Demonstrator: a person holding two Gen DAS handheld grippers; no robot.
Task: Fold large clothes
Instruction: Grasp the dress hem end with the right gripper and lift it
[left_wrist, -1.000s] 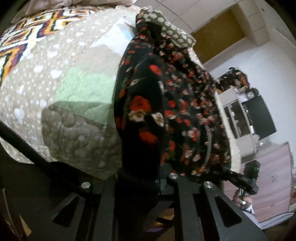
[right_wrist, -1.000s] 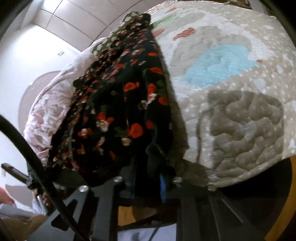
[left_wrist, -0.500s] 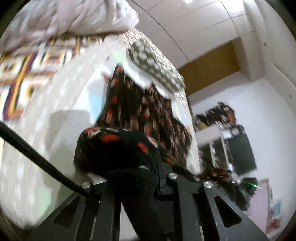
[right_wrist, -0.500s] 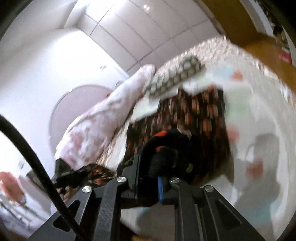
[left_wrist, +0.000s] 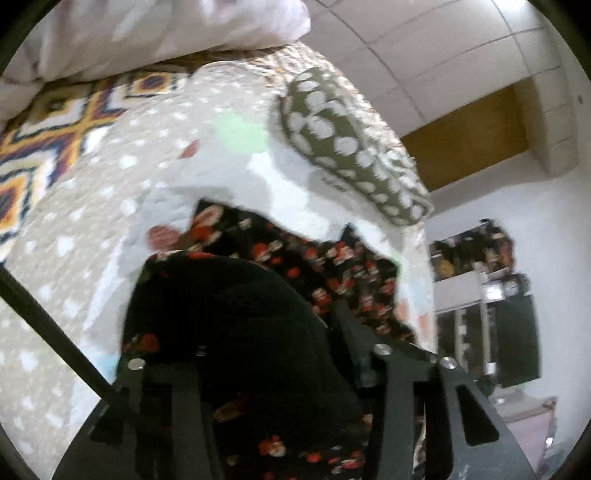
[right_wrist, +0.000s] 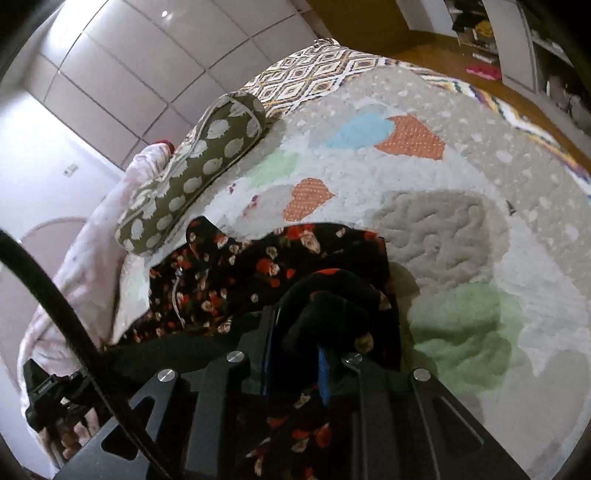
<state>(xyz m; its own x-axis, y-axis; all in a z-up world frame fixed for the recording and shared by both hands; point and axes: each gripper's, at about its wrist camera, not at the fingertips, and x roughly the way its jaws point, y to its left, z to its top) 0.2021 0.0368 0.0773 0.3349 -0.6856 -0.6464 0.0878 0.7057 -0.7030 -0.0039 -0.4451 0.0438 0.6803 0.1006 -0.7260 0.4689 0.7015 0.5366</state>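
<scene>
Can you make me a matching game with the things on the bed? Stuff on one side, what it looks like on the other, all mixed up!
Things:
1. dress
2. pillow
3. quilt
4. blanket

Looks:
A. beige with white dots and coloured hearts
B. black with red flowers
C. zigzag diamond pattern at the far end of the bed
D. olive green with big white spots

Pairs: 1-B, 2-D, 3-A, 4-C
</scene>
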